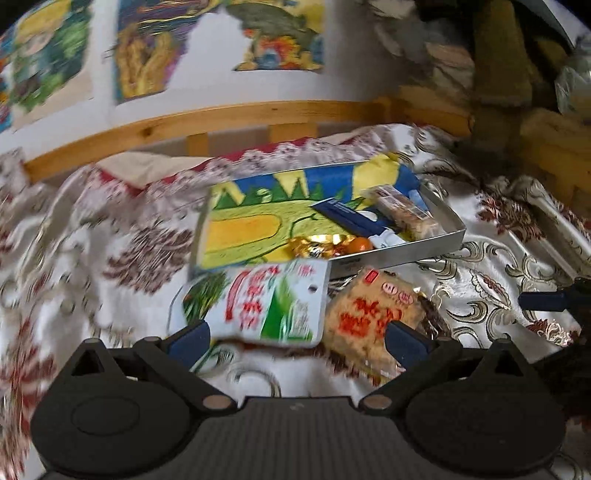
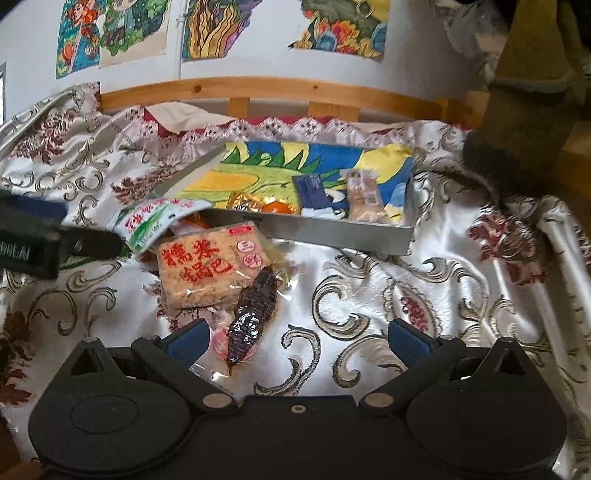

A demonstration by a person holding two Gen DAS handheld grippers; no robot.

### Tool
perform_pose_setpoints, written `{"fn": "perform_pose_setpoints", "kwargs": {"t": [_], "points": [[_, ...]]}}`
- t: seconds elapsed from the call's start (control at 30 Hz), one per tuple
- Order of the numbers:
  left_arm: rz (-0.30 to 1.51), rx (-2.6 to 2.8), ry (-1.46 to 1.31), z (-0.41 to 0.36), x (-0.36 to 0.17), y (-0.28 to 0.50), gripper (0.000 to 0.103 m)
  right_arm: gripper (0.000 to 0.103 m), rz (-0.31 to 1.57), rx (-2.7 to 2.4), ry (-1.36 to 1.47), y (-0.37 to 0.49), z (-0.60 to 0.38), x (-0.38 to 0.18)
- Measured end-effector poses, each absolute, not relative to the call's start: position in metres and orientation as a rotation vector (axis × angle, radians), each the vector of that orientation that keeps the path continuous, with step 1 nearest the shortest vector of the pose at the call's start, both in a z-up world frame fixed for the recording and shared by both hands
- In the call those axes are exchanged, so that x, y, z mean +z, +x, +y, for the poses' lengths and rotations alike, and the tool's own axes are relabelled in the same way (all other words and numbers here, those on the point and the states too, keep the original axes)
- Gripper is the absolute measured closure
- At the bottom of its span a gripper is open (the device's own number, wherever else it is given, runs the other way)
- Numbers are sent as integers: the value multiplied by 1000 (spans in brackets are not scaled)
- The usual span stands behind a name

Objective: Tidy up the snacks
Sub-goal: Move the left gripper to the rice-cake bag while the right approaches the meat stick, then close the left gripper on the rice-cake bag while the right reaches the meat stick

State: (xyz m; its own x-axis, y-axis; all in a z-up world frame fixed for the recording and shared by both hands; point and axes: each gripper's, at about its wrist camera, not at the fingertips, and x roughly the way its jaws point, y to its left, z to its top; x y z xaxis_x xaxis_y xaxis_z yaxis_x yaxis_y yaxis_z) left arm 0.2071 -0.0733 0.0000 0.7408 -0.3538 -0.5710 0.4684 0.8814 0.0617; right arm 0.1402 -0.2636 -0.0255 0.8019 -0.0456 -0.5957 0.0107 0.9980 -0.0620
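Note:
A metal tray (image 2: 332, 232) lined with a bright drawing sits on the patterned cloth; it holds a blue packet (image 2: 312, 192), a rice-cake bar (image 2: 364, 197), a gold wrapper and an orange sweet (image 2: 277, 207). In front of it lie a white-green pouch (image 2: 155, 219), a tan rice-crust pack with red characters (image 2: 208, 267) and a dark sealed snack (image 2: 255, 314). My left gripper (image 1: 297, 338) is open, with the white-green pouch (image 1: 258, 299) between its fingers and the tan pack (image 1: 369, 321) beside it. My right gripper (image 2: 297, 338) is open and empty, just right of the dark snack.
A wooden rail (image 2: 258, 90) runs behind the cloth, under a white wall with children's drawings (image 2: 214, 29). A dark plush shape (image 2: 524, 92) stands at the far right. The left gripper's body (image 2: 44, 236) shows at the left edge of the right wrist view.

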Motion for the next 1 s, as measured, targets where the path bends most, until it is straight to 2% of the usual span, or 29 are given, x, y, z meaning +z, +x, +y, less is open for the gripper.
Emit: {"fn": "perform_pose_setpoints", "kwargs": {"t": [0.23,0.37,0.43,0.5,0.6,1.0], "points": [[580,-531,273,-107,1,228,0,8,663,13,-1,153,-263,-39],[584,-564,308,-120,-2,231,0,20,672,27,19,160,-261,-42],[594,-566,318,-125,-3,232,0,26,685,18,38,162,-263,-44],[604,-561,317,-128,-4,232,0,44,696,15,63,163,-266,-45],[619,-551,317,-129,-4,232,0,58,718,-1,67,165,-267,-47],[648,-530,381,-134,0,236,0,59,748,-68,153,163,-284,-42]]}}
